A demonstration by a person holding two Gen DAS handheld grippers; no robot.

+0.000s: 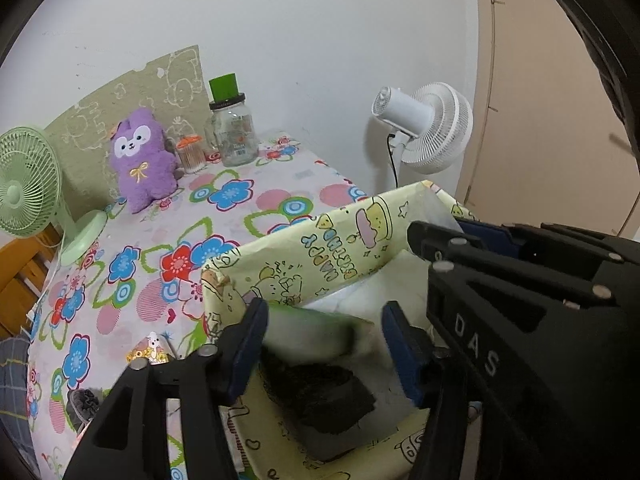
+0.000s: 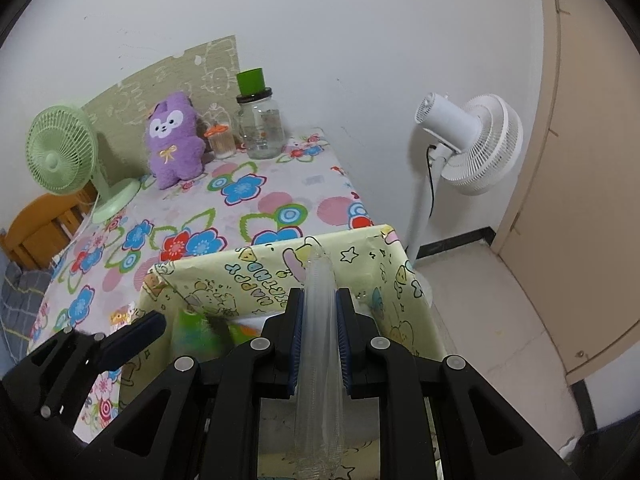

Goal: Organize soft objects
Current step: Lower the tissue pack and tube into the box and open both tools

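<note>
While the right gripper stays out of it, clamped on a clear plastic sleeve above the yellow storage box, the left gripper stands open over a green-and-white soft pack, pads apart from it. Judged step: dropping the pack into the box. Next: withdraw left, then lower the sleeve inside.
</note>
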